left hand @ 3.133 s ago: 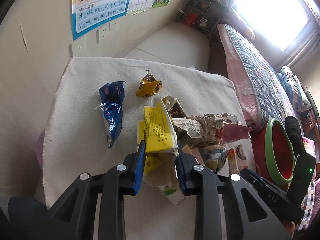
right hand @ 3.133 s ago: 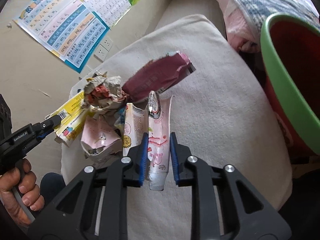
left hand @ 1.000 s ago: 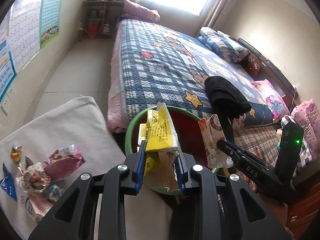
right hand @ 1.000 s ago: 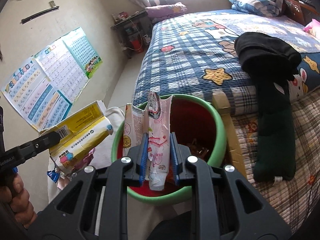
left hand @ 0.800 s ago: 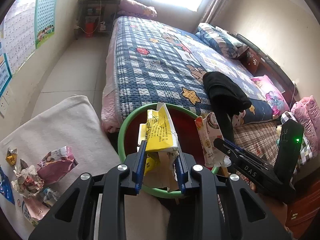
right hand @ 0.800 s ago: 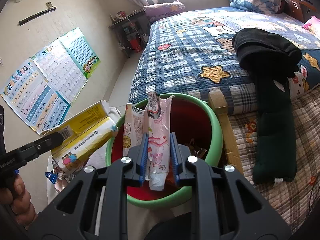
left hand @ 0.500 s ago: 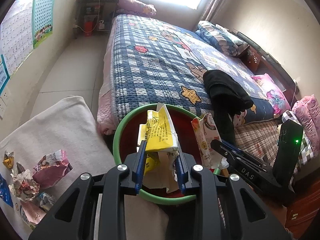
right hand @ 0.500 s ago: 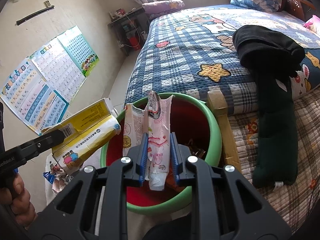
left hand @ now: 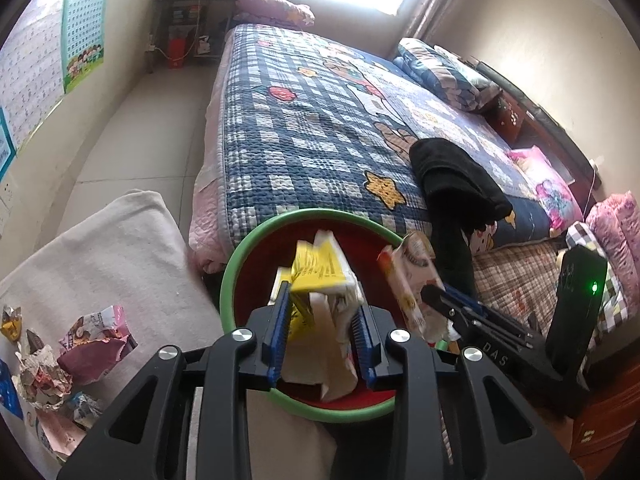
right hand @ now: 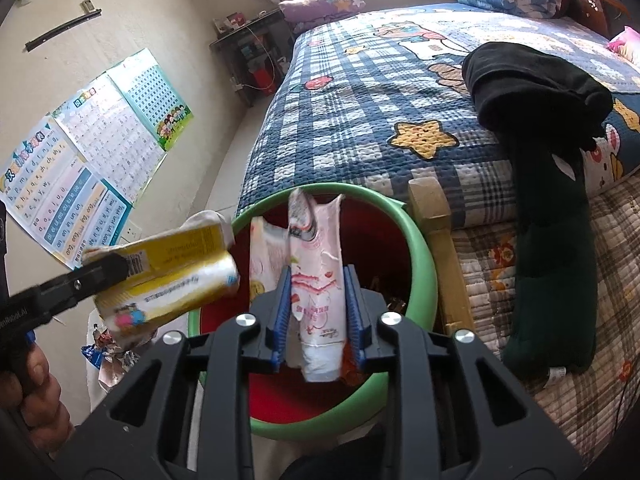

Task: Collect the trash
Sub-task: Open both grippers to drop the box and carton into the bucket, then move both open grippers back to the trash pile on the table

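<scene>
"DAS" lettering (left hand: 493,353) marks the right gripper (left hand: 434,294).

The red bin (left hand: 256,248) with a green rim stands open at the foot of the bed. Over its mouth hang a crumpled yellow-and-white carton (left hand: 320,280), blurred, and a flattened pink-and-white wrapper (right hand: 318,280), upright. Left of the bin, on a cream cloth, lie a maroon-pink packet (left hand: 98,340), a ball of crumpled paper (left hand: 38,372), a gold wrapper (left hand: 10,324) and a blue wrapper (left hand: 8,392).
</scene>
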`<action>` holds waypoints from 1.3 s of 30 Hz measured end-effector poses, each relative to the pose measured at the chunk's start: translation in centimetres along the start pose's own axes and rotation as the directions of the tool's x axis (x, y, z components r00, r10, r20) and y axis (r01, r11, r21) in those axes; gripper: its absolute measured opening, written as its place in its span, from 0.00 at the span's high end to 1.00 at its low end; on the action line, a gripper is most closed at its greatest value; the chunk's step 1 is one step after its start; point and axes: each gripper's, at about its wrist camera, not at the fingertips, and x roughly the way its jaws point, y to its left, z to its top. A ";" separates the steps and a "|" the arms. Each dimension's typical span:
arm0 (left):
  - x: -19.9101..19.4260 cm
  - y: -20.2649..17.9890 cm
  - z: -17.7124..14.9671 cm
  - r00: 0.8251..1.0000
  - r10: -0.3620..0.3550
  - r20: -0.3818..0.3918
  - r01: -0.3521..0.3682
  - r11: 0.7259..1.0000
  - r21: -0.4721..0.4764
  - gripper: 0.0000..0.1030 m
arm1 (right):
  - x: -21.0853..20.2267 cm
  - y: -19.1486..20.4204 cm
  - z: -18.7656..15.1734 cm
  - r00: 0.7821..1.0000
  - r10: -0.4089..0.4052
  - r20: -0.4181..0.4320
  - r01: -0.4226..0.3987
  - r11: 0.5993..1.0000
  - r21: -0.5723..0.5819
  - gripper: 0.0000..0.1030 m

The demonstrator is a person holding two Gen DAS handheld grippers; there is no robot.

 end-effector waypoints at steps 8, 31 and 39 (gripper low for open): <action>-1.2 1.0 -0.2 0.998 0.023 0.051 -0.021 0.999 -0.039 0.16 | -0.7 0.3 -0.1 0.999 -0.038 0.026 0.038 0.999 -0.010 0.16; -12.6 11.9 -8.6 0.974 0.193 0.115 -0.169 0.967 -0.193 0.08 | -2.7 13.0 -5.4 0.999 0.044 0.000 -0.043 0.975 -0.218 0.05; -17.5 18.1 -13.6 0.950 0.292 0.113 -0.247 0.921 -0.302 0.08 | -1.4 18.8 -8.6 0.993 0.102 -0.063 -0.116 0.944 -0.309 0.05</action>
